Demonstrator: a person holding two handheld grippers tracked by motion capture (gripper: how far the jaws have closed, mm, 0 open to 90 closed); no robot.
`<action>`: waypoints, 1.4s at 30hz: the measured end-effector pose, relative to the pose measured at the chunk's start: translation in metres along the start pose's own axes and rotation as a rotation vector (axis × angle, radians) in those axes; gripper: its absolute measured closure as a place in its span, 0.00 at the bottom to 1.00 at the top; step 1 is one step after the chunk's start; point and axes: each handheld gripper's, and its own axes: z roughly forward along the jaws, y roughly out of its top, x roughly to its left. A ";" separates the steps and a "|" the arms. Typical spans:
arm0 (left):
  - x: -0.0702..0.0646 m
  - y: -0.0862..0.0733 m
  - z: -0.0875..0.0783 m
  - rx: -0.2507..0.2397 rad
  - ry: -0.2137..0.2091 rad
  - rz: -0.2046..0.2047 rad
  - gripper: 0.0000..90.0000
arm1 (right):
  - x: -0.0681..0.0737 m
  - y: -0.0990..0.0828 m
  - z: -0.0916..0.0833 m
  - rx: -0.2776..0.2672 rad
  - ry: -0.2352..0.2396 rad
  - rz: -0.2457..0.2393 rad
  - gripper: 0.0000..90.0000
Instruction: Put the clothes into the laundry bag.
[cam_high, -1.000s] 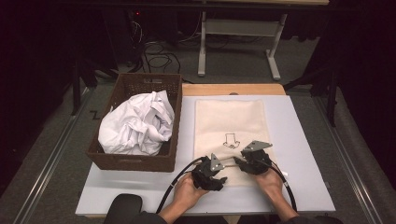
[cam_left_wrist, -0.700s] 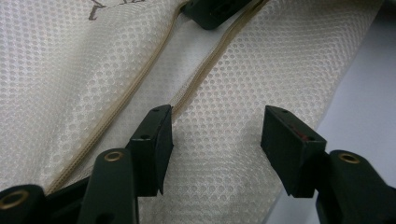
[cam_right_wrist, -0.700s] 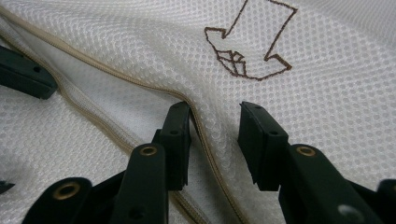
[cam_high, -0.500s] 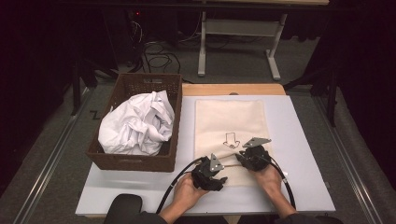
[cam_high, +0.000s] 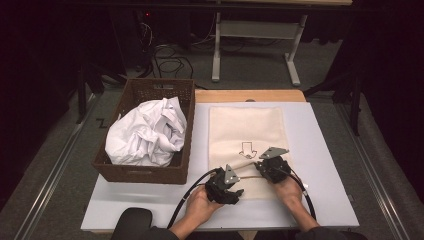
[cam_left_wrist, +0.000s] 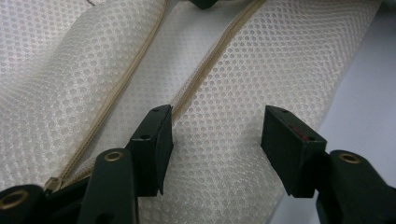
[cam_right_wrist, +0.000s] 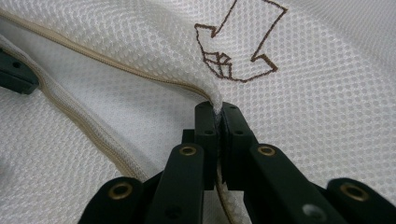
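A cream mesh bag (cam_high: 247, 132) with a brown arrow mark (cam_high: 247, 149) lies flat on the white board (cam_high: 320, 165). Its zipper (cam_left_wrist: 210, 70) is undone at the near end. My right gripper (cam_right_wrist: 218, 109) is shut on the upper zipper edge, just below the arrow mark (cam_right_wrist: 238, 46). Its jaws have just been closing, and a pinch of mesh stands up between the pads. My left gripper (cam_left_wrist: 217, 123) is open, its jaws straddling the lower mesh layer without pressing on it. In the high view the left gripper (cam_high: 236, 184) and the right gripper (cam_high: 262, 167) sit close together at the bag's near end.
A brown wicker basket (cam_high: 142, 172) on the left of the board holds crumpled white cloth (cam_high: 150, 132). A wooden table edge (cam_high: 250, 95) shows behind the board. Cables and a white frame (cam_high: 255, 30) are on the floor beyond. Bare board lies right of the bag.
Both hands stay in place at the bag's near end. Bag and basket have not shifted.
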 end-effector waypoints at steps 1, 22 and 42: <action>0.000 0.000 0.000 0.000 0.001 0.001 0.48 | -0.001 0.000 0.000 -0.008 0.005 0.000 0.98; -0.001 -0.002 0.000 -0.018 0.008 -0.007 0.48 | -0.013 0.024 -0.032 -0.090 0.067 0.024 0.98; 0.006 0.031 0.008 0.004 0.004 -0.046 0.66 | -0.016 0.053 -0.044 -0.131 0.068 0.035 0.98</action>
